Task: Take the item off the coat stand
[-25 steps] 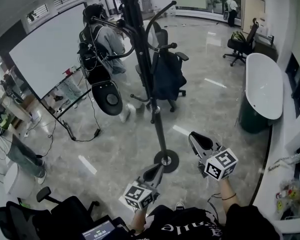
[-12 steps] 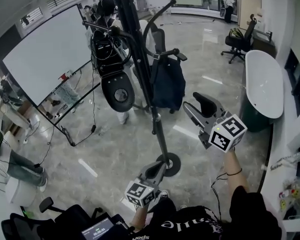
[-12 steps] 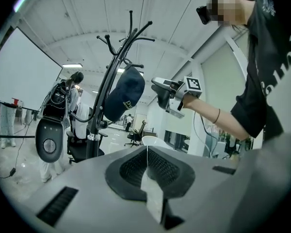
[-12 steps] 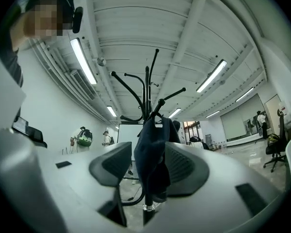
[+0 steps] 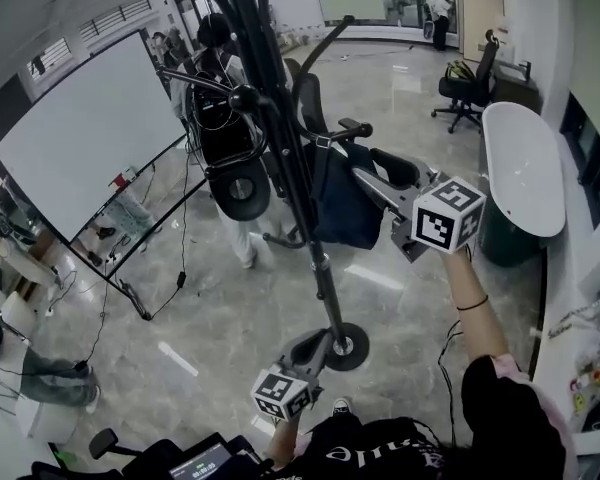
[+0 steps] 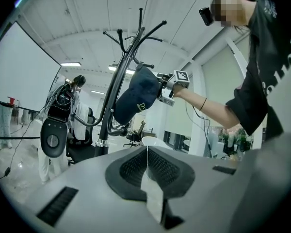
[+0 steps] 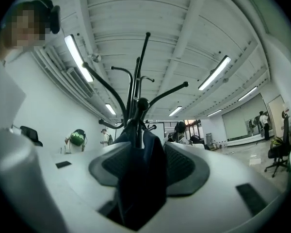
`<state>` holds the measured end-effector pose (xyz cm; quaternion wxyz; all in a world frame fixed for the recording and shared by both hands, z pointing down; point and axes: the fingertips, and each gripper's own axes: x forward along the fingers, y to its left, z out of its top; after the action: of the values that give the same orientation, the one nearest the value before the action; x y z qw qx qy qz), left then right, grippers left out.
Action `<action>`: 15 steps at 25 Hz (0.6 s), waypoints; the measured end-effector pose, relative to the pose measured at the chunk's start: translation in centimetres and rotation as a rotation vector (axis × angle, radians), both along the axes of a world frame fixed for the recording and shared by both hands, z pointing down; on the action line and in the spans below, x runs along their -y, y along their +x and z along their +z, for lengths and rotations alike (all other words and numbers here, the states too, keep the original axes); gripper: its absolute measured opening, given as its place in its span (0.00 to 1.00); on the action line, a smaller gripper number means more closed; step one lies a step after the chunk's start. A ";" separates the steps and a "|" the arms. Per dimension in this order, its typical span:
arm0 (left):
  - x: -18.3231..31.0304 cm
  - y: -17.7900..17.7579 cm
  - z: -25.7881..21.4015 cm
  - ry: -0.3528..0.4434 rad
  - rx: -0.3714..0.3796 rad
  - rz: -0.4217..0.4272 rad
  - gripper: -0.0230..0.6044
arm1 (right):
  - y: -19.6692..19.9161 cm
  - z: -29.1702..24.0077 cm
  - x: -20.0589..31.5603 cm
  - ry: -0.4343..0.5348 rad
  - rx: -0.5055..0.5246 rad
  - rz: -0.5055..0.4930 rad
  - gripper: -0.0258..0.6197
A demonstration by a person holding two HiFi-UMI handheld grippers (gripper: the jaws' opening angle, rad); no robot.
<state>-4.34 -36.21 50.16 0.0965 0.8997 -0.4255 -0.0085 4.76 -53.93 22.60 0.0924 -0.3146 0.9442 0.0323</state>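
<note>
Both fingers (image 7: pixel 184 166) of right gripper (image 5: pixel 380 175) just opened; cap (image 7: pixel 139 178) now between.

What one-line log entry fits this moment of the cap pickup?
phase: approach | right claw: at coat stand, just been opening, cap between, unclamped | left claw: shut, empty, low | cap: hanging on stand
</note>
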 end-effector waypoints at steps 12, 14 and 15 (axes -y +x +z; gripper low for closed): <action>2.1 -0.9 1.0 -0.022 -0.002 0.037 0.05 | -0.8 1.3 2.2 0.043 -0.146 0.116 0.10; 2.4 -0.7 0.7 -0.033 -0.001 0.046 0.05 | -0.2 0.4 2.1 0.055 -0.116 0.138 0.09; 2.5 -0.8 0.7 -0.033 -0.002 0.046 0.05 | 0.1 -0.2 1.9 0.061 -0.088 0.143 0.09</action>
<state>-5.19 -38.72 50.87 0.1117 0.9076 -0.4048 -0.0001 4.83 -55.84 22.44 0.0577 -0.3766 0.9210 0.0812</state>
